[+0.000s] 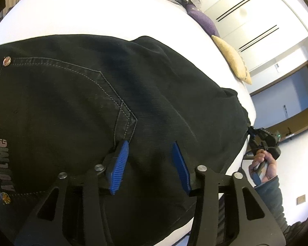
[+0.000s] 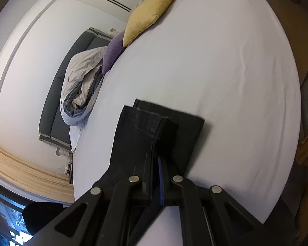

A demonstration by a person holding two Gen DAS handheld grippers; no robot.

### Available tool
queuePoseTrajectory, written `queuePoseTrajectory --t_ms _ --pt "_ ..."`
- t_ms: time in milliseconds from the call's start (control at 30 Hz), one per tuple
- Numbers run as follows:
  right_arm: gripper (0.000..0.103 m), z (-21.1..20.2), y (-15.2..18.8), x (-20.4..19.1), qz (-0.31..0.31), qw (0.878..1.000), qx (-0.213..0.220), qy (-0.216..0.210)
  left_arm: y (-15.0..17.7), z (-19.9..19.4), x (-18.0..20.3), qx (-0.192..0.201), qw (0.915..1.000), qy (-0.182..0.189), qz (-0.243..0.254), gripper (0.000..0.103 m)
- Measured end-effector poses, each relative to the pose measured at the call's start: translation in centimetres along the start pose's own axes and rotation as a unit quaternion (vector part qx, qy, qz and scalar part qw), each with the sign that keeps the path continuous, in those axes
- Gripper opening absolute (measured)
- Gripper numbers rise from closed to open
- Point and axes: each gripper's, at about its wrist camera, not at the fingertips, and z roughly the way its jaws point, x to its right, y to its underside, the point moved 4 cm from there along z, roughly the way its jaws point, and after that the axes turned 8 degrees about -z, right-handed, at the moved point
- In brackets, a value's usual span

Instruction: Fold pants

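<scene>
Black jeans (image 1: 76,106) lie flat on a white bed (image 1: 76,10), back pocket and waist rivets facing up. My left gripper (image 1: 151,149) is open, its blue pads (image 1: 121,164) spread just above the seat of the jeans, holding nothing. My right gripper (image 2: 157,160) is shut on the leg ends of the black jeans (image 2: 145,127) near the hems, at the bed's edge. The right gripper also shows in the left wrist view (image 1: 262,141), at the far end of the jeans.
A yellow cushion (image 2: 152,10) and a purple cushion (image 2: 113,51) lie along the bed's side. A rumpled grey duvet (image 2: 82,88) is piled by the dark headboard (image 2: 57,94). White sheet (image 2: 225,82) stretches beyond the leg hems.
</scene>
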Motion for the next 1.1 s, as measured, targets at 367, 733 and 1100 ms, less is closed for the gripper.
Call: queuePoseTrajectory --t_ms 367,733,1100 --pt "0.005 -0.5 -0.5 1.8 0.044 0.999 0.01 -0.028 0.8 1.2 2.0 0.005 0.9993 -0.023 0.03 0.069" --pt "0.007 1.7 -1.0 1.5 0.051 0.997 -0.028 -0.043 1.2 1.6 3.6 0.005 0.9986 -0.038 0.037 0.069" --pt "0.004 -2.0 -0.8 1.9 0.094 0.994 0.017 -0.048 1.3 1.5 3.9 0.006 0.9988 -0.038 0.028 0.069"
